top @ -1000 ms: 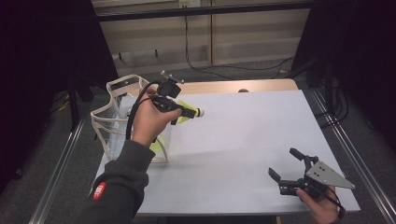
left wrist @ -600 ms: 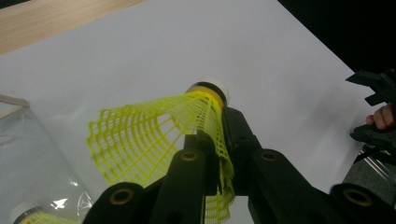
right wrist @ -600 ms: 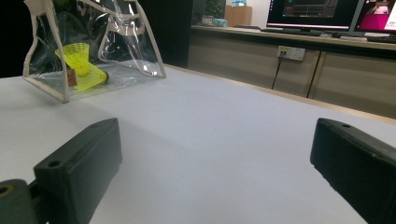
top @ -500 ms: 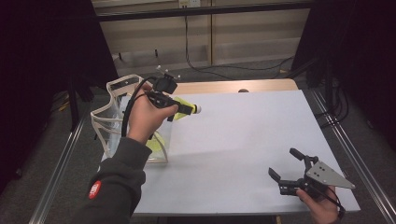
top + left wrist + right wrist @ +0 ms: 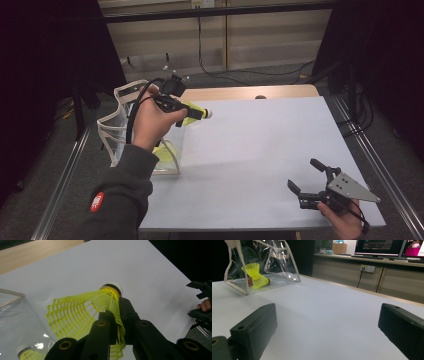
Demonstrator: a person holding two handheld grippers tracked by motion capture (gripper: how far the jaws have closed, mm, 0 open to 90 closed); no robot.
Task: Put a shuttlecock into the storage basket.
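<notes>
Your left hand-held gripper (image 5: 192, 114), jaws clamped on the shuttlecock (image 5: 85, 312) skirt, has drifted slightly toward the bag (image 5: 120, 132), so carry on to its mouth, while your right hand-held gripper (image 5: 307, 182) rests wide open on the surface (image 5: 260, 145).

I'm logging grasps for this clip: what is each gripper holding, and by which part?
The left gripper is shut on the yellow shuttlecock, pinching the edge of its mesh skirt; the cork points away. The right gripper is open and holds nothing.
</notes>
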